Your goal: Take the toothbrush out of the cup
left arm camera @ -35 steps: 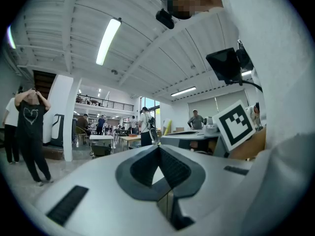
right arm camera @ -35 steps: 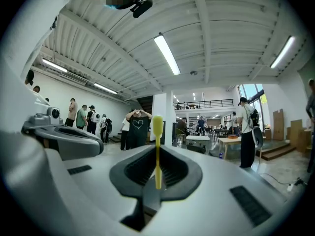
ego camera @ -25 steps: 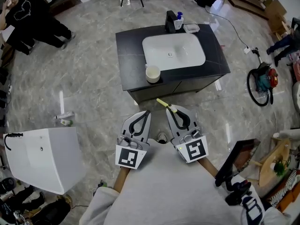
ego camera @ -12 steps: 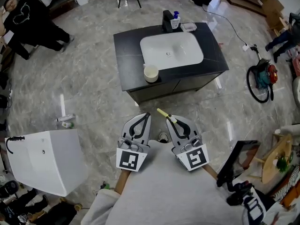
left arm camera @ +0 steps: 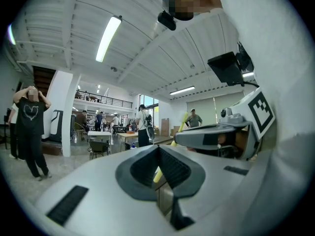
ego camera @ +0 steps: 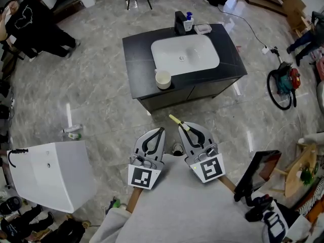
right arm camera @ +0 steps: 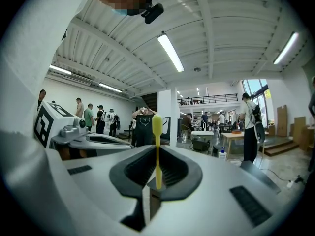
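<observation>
your right gripper (ego camera: 182,127) is up close against your chest, clenched on the toothbrush (right arm camera: 157,132). the toothbrush is a slim, straight, pale yellow stick with a wider rounded end. it rises from between the dark pads and pokes out past the jaw tips, up and to the left in the head view. whether that end carries bristles can't be made out. your left gripper (ego camera: 160,131) sits just beside it, jaws pressed together with nothing in them. the yellow streak in its own view is the toothbrush crossing beyond them.

the toothbrush is out of the cup (ego camera: 163,79) and well apart from it.

between you and the vanity lies an open stretch of grey veined floor (ego camera: 109,103). to your near left stands a white basin unit (ego camera: 50,173) with a small bottle (ego camera: 72,132) on the floor near its far corner. to your near right are a black frame (ego camera: 257,173) and a wooden piece (ego camera: 296,173).

further out, the cup stands at the front edge of the black counter (ego camera: 139,65), just off the front left corner of the white basin (ego camera: 185,54). a black tap (ego camera: 180,22), a blue-capped bottle (ego camera: 189,21) and a small dish (ego camera: 204,29) line the far edge.

right of the vanity a dark hoop with a teal and red tool (ego camera: 283,86) lies on the floor. a person in black (ego camera: 35,32) is at the far left.
</observation>
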Available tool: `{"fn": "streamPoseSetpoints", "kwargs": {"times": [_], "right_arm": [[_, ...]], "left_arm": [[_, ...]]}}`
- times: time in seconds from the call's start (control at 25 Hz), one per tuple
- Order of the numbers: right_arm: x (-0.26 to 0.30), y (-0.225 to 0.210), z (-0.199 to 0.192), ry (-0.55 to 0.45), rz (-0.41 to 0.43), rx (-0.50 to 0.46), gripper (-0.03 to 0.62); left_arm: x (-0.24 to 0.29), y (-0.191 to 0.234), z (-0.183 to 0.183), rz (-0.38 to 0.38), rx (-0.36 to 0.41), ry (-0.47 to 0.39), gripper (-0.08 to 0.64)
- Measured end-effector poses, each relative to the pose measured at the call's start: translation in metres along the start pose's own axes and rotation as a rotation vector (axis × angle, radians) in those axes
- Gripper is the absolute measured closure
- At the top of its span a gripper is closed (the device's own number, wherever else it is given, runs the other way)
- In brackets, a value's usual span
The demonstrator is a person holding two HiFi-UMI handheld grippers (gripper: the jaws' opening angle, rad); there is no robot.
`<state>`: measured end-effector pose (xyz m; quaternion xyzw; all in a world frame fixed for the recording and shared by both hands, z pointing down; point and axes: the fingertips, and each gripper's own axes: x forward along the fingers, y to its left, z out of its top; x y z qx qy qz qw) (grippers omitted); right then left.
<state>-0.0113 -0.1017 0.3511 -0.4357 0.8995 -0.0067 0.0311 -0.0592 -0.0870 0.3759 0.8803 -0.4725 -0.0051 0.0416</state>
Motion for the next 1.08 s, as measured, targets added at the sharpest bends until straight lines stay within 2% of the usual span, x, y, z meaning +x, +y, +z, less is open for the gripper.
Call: {"fn": "streamPoseSetpoints", "kwargs": {"times": [1.08], "right_arm": [[0.0023,0.0032,0.0014,-0.014,0.002,-0.006,0.568]], "left_arm": [[-0.0020,-0.0048,0.0013,-0.005,-0.003,-0.007,0.557]]}}
